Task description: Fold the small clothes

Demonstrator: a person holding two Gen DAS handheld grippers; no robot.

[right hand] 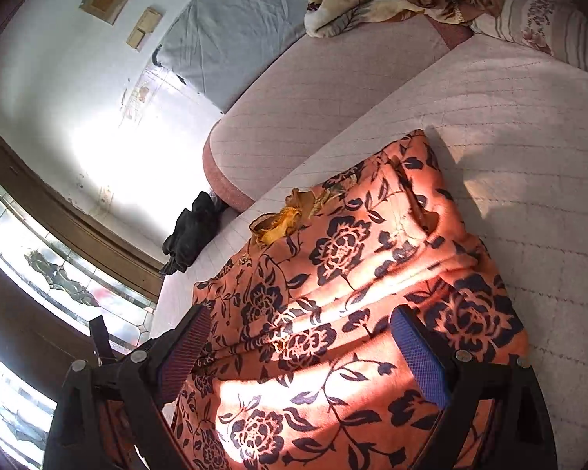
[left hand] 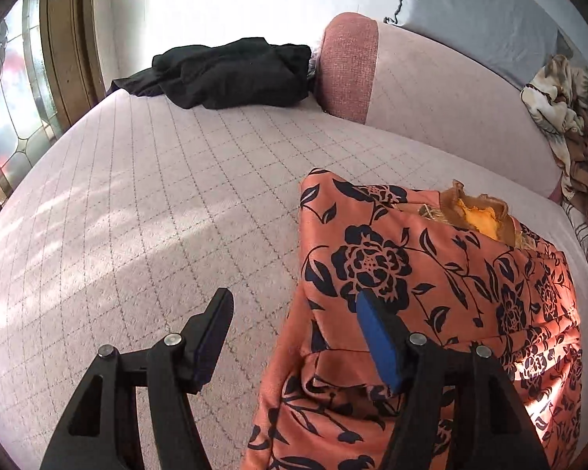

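An orange garment with dark floral print (left hand: 431,274) lies on the pink quilted sofa seat (left hand: 156,203), its yellow-lined collar (left hand: 478,215) at the far end. My left gripper (left hand: 294,301) is open over the garment's left edge, its right finger above the cloth, its left finger above the bare seat. In the right wrist view the same garment (right hand: 352,274) fills the middle. My right gripper (right hand: 302,321) is open, straddling the garment's near part, holding nothing.
A black garment (left hand: 231,74) lies crumpled at the far end of the seat by the armrest (left hand: 349,66). A grey cushion (left hand: 478,11) and a brown patterned blanket (left hand: 564,117) rest on the sofa back. A stained-glass window (left hand: 8,109) is at left.
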